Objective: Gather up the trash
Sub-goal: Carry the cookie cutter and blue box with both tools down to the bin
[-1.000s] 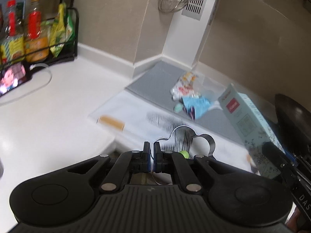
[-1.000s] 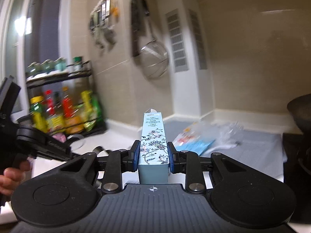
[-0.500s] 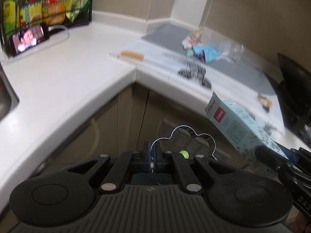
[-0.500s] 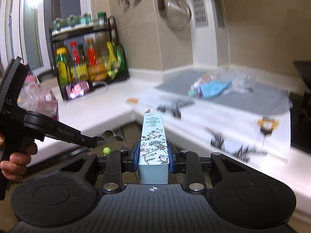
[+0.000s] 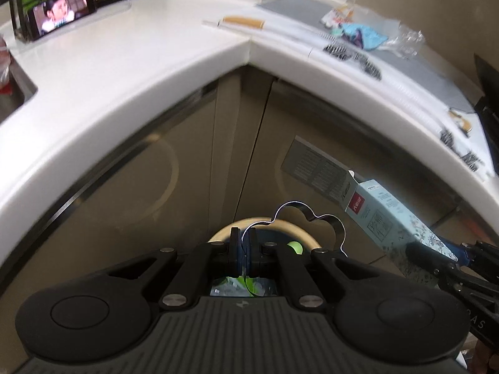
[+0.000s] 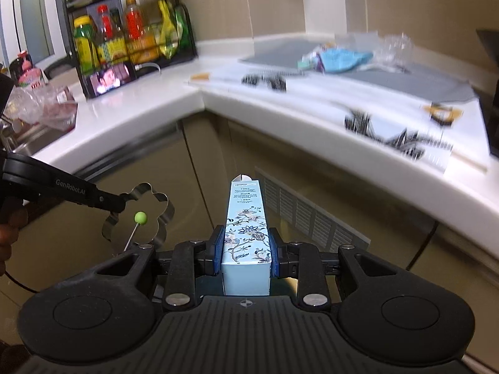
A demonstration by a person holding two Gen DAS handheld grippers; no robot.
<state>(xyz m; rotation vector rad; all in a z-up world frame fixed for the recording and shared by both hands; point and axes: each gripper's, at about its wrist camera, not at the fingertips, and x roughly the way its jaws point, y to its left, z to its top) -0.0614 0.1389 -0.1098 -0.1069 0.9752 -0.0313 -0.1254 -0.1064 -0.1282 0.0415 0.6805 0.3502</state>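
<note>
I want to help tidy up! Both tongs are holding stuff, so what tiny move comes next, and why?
Probably lower the left tongs a little more and let go. They pinch the flower-shaped metal ring right above the round bin below, which already shows scraps inside. The right tongs clamp the blue floral box off to the side, so it likely goes after.

I see a shiny, thin metal flower-shaped ring [image 5: 308, 218] in my matt black plastic left claw [image 5: 246, 251]. My right claw [image 6: 244, 254] holds a smooth printed cardboard box [image 6: 246, 227]. The white surface [image 6: 149, 99] looks glossy; the cabinet doors [image 5: 140, 187] reflect softly.
</note>
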